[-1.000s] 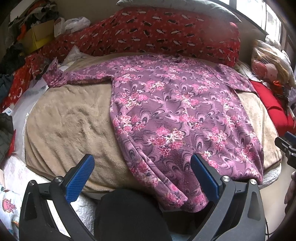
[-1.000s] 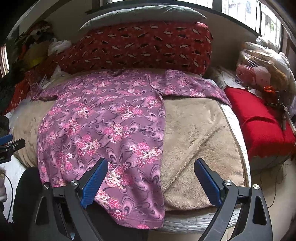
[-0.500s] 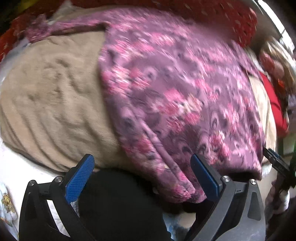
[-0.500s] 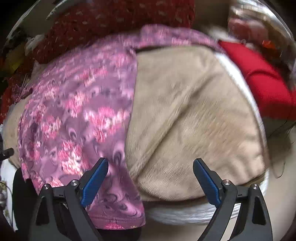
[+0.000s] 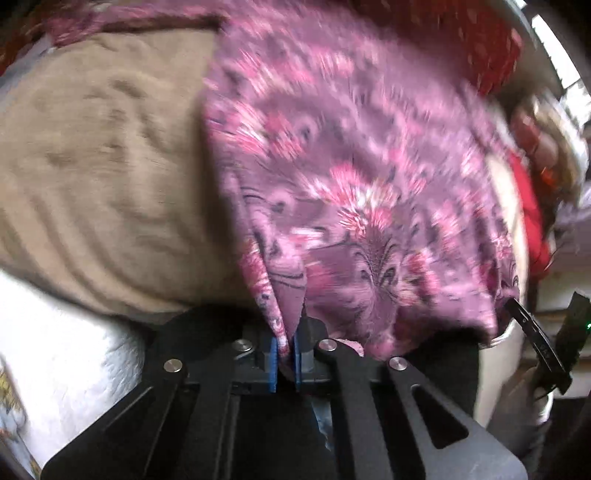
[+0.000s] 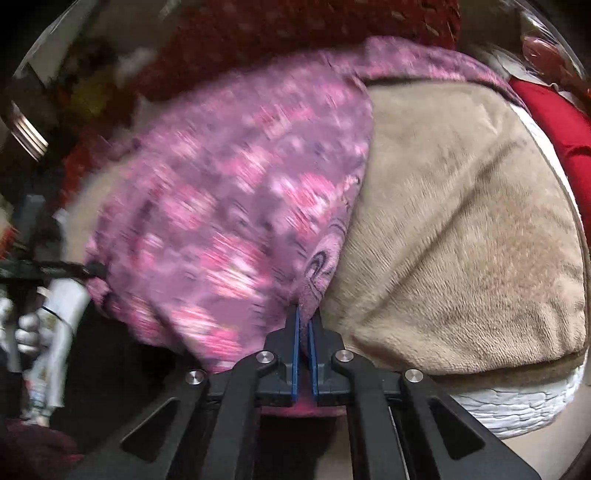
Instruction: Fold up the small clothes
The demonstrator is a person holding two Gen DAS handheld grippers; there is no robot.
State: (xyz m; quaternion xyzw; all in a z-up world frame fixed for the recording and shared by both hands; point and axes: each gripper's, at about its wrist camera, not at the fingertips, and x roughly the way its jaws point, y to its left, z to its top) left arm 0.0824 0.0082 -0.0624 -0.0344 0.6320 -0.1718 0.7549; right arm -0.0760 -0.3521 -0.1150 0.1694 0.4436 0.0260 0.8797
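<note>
Both tongs clamped on dress [image 5: 354,192] hem. Left gripper [image 5: 284,354] pinching the hem corner at 6 o'clock, cloth bunched between blue pads [image 5: 273,363]. Right gripper [image 6: 304,350] pinching the other corner, also 6 o'clock. Dress spread flat on tan blanket [image 6: 461,229], red pillow [image 6: 295,33] at 12 o'clock.

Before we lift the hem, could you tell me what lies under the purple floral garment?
The purple floral garment lies on a tan plush blanket over a white quilted mattress. Whatever sits beneath its middle is covered.
</note>
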